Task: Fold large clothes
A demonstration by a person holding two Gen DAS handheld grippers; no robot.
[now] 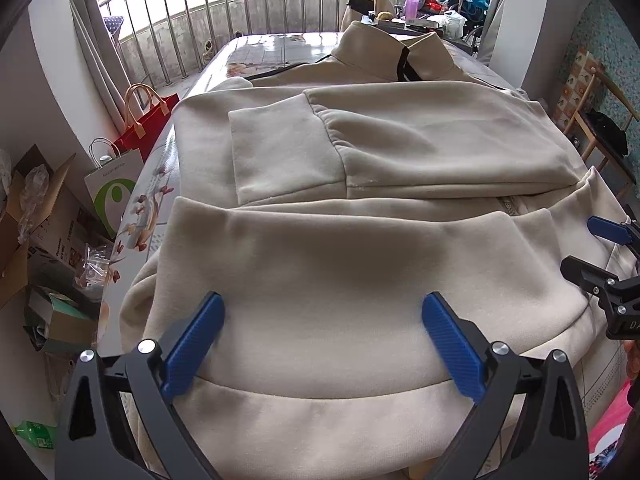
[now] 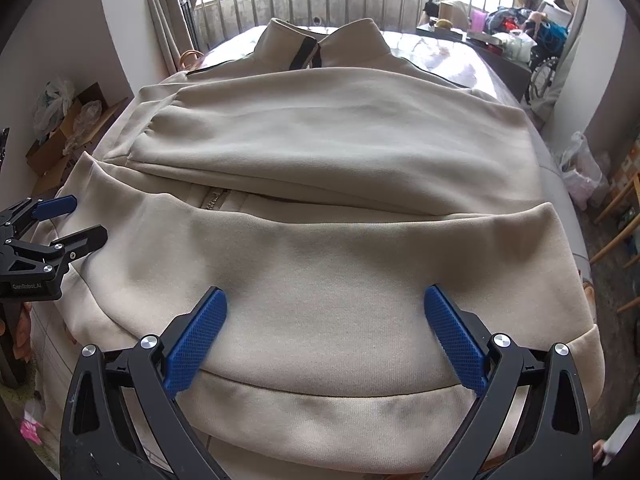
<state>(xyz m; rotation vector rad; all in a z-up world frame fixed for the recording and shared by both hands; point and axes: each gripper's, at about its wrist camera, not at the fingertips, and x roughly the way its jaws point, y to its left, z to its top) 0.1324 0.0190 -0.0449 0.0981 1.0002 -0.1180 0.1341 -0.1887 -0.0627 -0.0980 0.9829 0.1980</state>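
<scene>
Nearest our lenses, the ribbed hem band (image 1: pixel 320 420) of the beige jacket (image 1: pixel 360 152) curves across the bottom of both wrist views, its collar (image 1: pixel 384 46) at the far end, so the garment's long axis runs straight away from us. We see the jacket spread on a table (image 1: pixel 272 46) with a glossy floral cover, near a railing of metal bars (image 1: pixel 224 12). One sleeve lies folded across the chest, its ribbed cuff (image 1: pixel 280 152) pointing to our left; below it a short stretch of zipper (image 2: pixel 214 200) shows.

Our left gripper (image 1: pixel 324 344) is spread wide and grasps nothing; its blue textured pads (image 1: pixel 192 350) hover at the seam above the hem band, and we cannot tell whether they touch the cloth. Our right gripper (image 2: pixel 326 338) is likewise released, jaws wide apart over the same seam nearer the right side. Each tool appears at the edge of the other's view, fingers parted.

We note the fabric is thick, soft, matte fleece with gentle rolls, while the collar carries a dark zipper strip (image 2: pixel 306 54). Black rigid arms carry the pads.
</scene>
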